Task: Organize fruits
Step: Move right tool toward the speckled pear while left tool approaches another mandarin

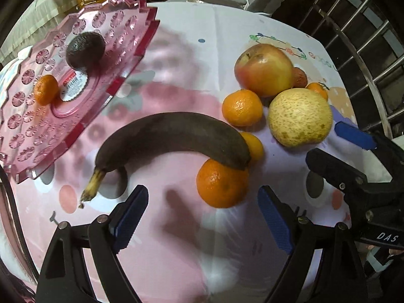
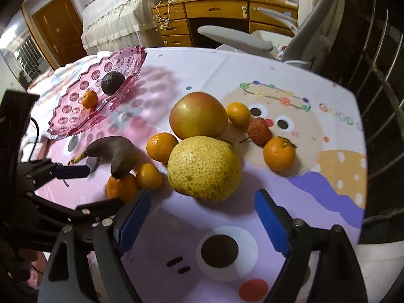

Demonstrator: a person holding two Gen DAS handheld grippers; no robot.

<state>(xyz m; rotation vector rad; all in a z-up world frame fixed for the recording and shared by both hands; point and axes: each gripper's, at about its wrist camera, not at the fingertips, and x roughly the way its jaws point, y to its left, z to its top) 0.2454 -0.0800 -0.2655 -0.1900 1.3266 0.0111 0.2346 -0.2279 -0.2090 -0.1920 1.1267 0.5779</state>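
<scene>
A pink plastic fruit plate (image 1: 83, 116) (image 2: 75, 123) holds a dark avocado (image 1: 85, 50) (image 2: 112, 82) and a small tangerine (image 1: 46, 89) (image 2: 89, 99). On the cloth lie a blackened banana (image 1: 174, 136) (image 2: 113, 151), several tangerines (image 1: 222, 185) (image 2: 161, 146), a red-yellow apple (image 1: 263, 69) (image 2: 198, 118), a speckled yellow pear (image 1: 299, 120) (image 2: 204, 168) and a shrivelled red fruit (image 2: 259, 131). My left gripper (image 1: 203, 216) is open and empty, just before the banana and a tangerine. My right gripper (image 2: 203, 216) (image 1: 330, 141) is open and empty, just before the pear.
The table wears a pastel cartoon cloth (image 2: 227, 247). A grey chair (image 2: 234, 35) and a wooden desk (image 2: 217, 12) stand behind it. A metal railing (image 1: 353, 38) runs along the right side.
</scene>
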